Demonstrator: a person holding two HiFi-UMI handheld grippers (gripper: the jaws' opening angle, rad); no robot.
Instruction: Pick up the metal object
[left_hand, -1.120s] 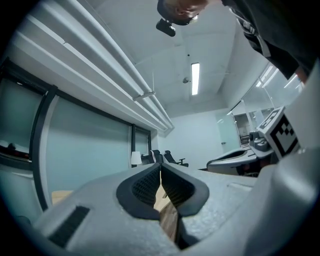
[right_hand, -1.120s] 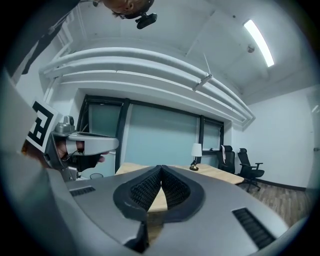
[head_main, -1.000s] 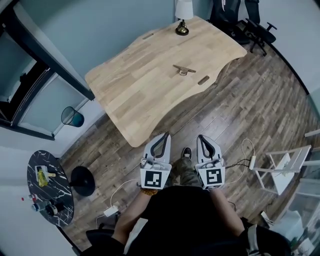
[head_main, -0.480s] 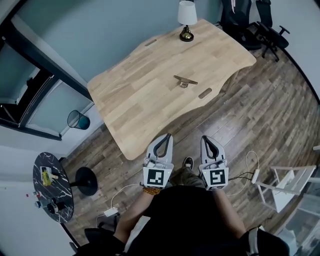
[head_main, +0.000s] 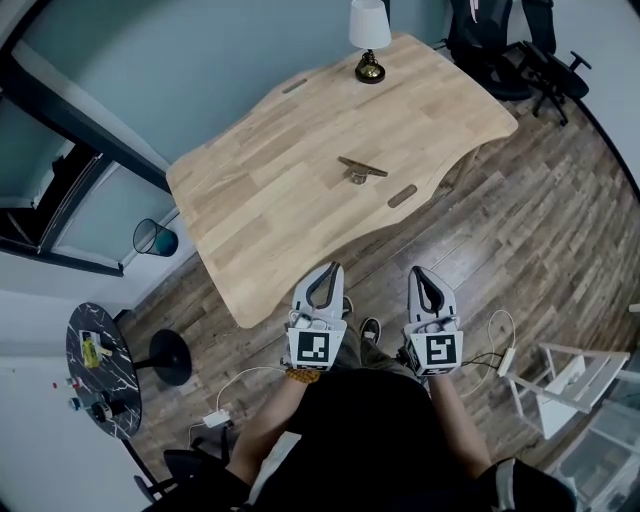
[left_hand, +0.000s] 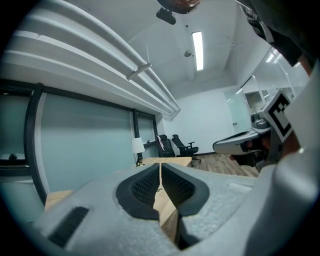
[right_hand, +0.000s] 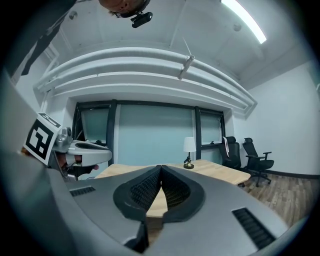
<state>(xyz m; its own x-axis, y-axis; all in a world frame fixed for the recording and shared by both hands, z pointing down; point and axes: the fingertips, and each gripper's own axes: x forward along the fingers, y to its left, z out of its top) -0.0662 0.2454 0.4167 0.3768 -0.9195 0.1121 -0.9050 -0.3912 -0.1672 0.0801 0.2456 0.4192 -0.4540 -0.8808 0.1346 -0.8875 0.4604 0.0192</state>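
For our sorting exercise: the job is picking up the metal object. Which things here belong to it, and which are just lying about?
Belongs to the job:
metal object, on the wooden table
left gripper and right gripper, both shut and empty

Just lying about:
lamp
office chairs
waste bin
round side table

Before you, the pale matt wooden desk (head_main: 270, 190) carries a dull bronze-toned metal object (head_main: 361, 168); your left gripper (head_main: 328, 272) and right gripper (head_main: 417, 274) are matt grey plastic with ribbed black pads (right_hand: 145, 192).
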